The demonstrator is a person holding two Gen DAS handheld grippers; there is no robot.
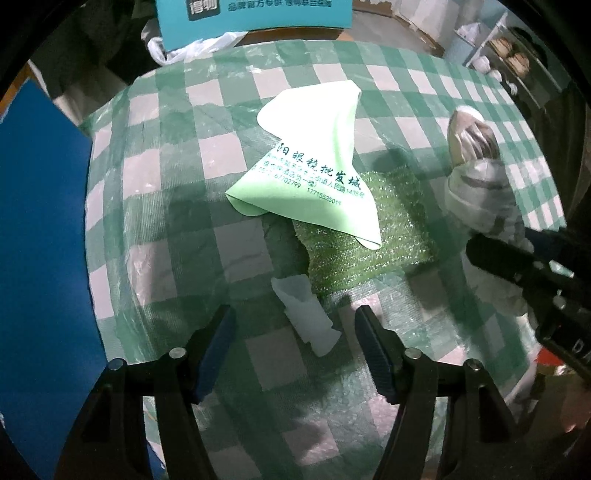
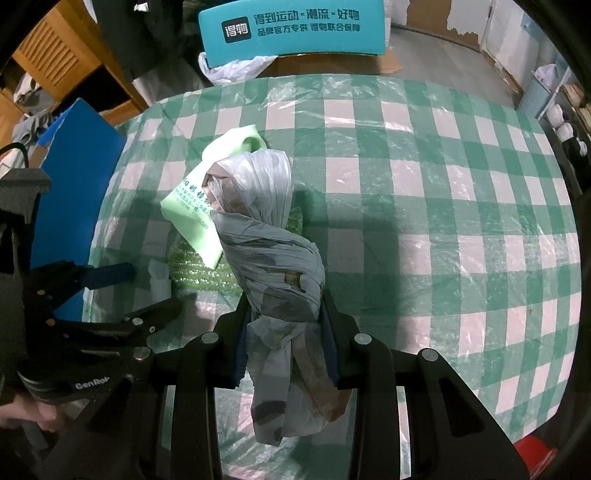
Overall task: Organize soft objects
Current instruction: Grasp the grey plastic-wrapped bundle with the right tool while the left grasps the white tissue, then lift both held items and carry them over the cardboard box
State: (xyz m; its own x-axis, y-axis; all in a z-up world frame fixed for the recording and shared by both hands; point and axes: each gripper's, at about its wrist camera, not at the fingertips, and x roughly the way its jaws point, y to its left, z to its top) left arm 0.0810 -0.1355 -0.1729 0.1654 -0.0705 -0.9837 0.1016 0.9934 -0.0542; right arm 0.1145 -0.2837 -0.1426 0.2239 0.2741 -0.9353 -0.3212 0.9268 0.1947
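A pale green cloth printed with dark text lies folded on the checked table, partly covering a glittery green scouring pad. A small white crumpled scrap lies just in front of the pad. My left gripper points down over the scrap, open, with the scrap between its fingers and untouched. My right gripper is shut on a twisted grey plastic-wrapped bundle, which stands up just right of the cloth and pad. The bundle also shows at the right of the left wrist view.
A blue board leans at the table's left edge. A teal printed box and a white plastic bag sit beyond the far edge. Shelves stand at the far right, wooden furniture at the far left.
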